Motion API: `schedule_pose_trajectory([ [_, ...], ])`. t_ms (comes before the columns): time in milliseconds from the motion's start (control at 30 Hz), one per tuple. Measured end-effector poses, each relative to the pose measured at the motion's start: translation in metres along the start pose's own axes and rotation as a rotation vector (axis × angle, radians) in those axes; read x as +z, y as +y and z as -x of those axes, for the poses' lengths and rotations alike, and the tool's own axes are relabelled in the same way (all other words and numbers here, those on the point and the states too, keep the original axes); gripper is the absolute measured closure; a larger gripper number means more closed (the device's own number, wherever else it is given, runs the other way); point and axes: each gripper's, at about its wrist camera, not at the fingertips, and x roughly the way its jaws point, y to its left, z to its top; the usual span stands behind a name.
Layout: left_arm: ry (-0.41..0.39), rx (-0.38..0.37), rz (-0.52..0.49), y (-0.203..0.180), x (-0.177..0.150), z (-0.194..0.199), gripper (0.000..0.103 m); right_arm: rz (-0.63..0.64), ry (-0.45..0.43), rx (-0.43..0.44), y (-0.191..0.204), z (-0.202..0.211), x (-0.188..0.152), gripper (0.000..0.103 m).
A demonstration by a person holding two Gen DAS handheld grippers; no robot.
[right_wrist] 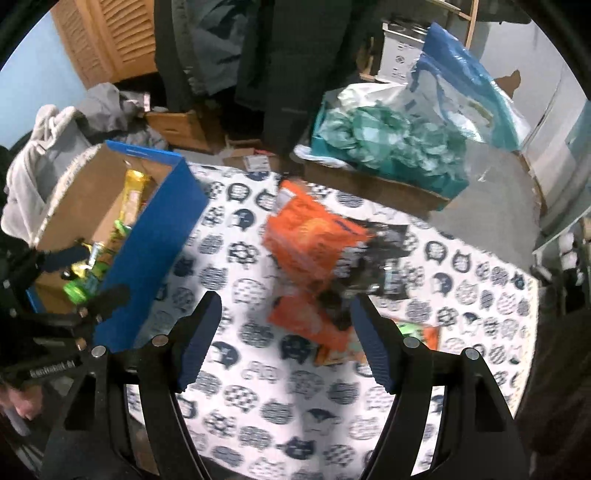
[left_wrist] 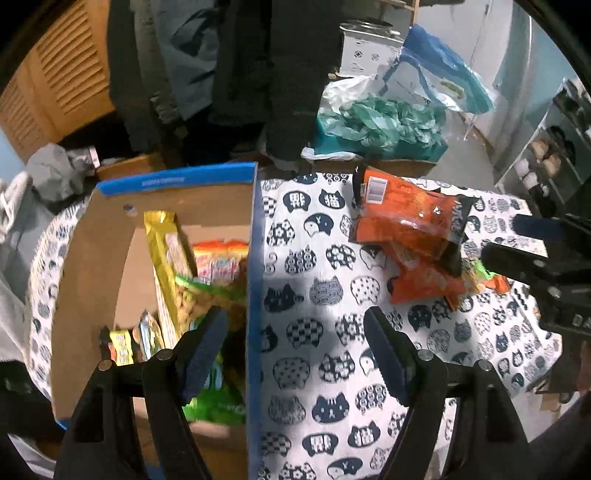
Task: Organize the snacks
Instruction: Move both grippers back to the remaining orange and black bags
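Sorting snacks between blue-sided cardboard box (left_wrist: 255, 258) and white cat-print cloth (left_wrist: 317, 325).
Crinkled orange-and-black foil snack packets (left_wrist: 406, 221) heaped on cloth right of box; gold, green and pink packets (left_wrist: 166, 254) upright inside it. Left hand-held gripper (left_wrist: 295, 350) straddling box's blue wall, jaws apart, empty; right hand-held gripper (right_wrist: 284, 339) apart over cloth, just short of orange heap. Dark coats (right_wrist: 288, 66), louvred wooden door (right_wrist: 110, 33), teal bags (right_wrist: 388, 147) behind.

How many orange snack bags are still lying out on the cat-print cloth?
2 clearly: a large orange bag toward the cloth's far side and a second orange bag partly under its near edge. An orange scrap beside them may be a third.
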Motion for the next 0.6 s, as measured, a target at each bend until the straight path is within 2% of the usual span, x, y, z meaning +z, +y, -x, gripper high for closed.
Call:
schedule_pose_trajectory([
  [67, 0.021, 0.005, -0.001, -0.006, 0.01, -0.007, 0.025, -0.001, 0.009, -0.014, -0.011, -0.002, 0.002, 0.03],
  [200, 0.086, -0.046, 0.033, -0.015, 0.035, -0.023, 0.025, -0.016, 0.021, -0.042, -0.036, -0.009, 0.013, 0.03],
  [400, 0.079, -0.013, -0.021, -0.033, 0.073, -0.04, 0.025, -0.024, 0.043, -0.071, -0.064, -0.027, 0.03, 0.03],
  [600, 0.122, -0.02, -0.027, -0.041, 0.077, -0.066, 0.025, -0.035, 0.042, -0.096, -0.081, -0.046, 0.043, 0.03],
])
